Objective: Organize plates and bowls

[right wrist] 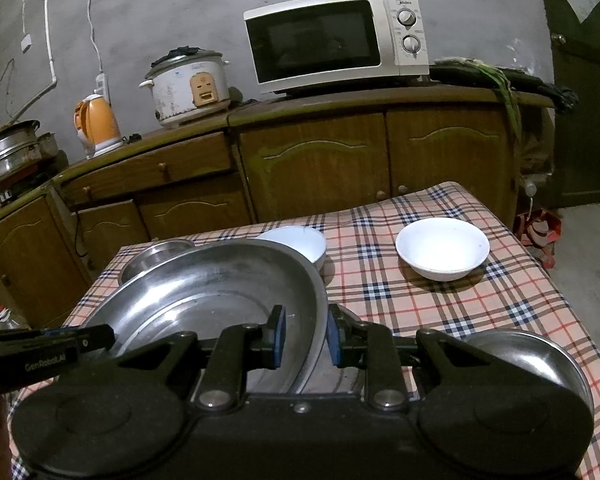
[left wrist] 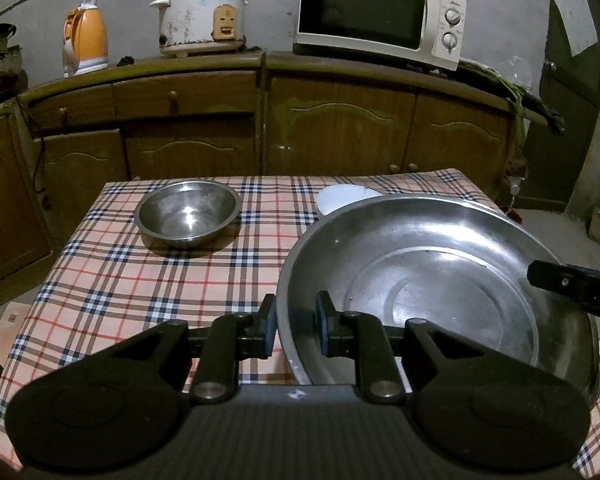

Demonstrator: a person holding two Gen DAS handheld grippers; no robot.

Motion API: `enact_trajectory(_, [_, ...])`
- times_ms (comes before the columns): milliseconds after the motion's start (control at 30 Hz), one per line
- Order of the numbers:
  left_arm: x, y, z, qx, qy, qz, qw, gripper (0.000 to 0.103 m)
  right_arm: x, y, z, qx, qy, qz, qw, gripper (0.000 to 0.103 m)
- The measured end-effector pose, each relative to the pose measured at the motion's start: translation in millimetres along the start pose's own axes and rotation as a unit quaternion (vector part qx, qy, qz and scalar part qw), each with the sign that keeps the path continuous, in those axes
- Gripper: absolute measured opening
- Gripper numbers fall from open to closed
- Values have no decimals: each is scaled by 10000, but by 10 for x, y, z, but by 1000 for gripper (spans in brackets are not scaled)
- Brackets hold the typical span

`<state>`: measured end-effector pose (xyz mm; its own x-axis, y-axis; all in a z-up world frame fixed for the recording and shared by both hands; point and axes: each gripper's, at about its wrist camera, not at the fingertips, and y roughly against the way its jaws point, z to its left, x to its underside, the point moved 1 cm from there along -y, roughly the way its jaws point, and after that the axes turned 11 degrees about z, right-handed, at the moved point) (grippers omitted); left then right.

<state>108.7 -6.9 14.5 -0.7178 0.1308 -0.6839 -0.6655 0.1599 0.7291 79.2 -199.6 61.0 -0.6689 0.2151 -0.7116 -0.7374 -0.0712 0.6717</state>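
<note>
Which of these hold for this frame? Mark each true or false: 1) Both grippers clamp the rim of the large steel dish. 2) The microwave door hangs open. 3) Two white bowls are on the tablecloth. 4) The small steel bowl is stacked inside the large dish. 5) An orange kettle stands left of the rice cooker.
1) True: the left gripper and right gripper each pinch the large steel dish at its rim.
2) False: the microwave is closed.
3) True: one white bowl stands apart, another white bowl sits behind the dish.
4) False: the small steel bowl stands alone on the tablecloth.
5) True: orange kettle, rice cooker.
</note>
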Motion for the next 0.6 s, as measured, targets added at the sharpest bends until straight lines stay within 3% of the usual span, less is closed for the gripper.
enact_trajectory(600, [9,-53,-22,32,-5,26,10000,21,15,-25,-76,29,-38,13,10000,29])
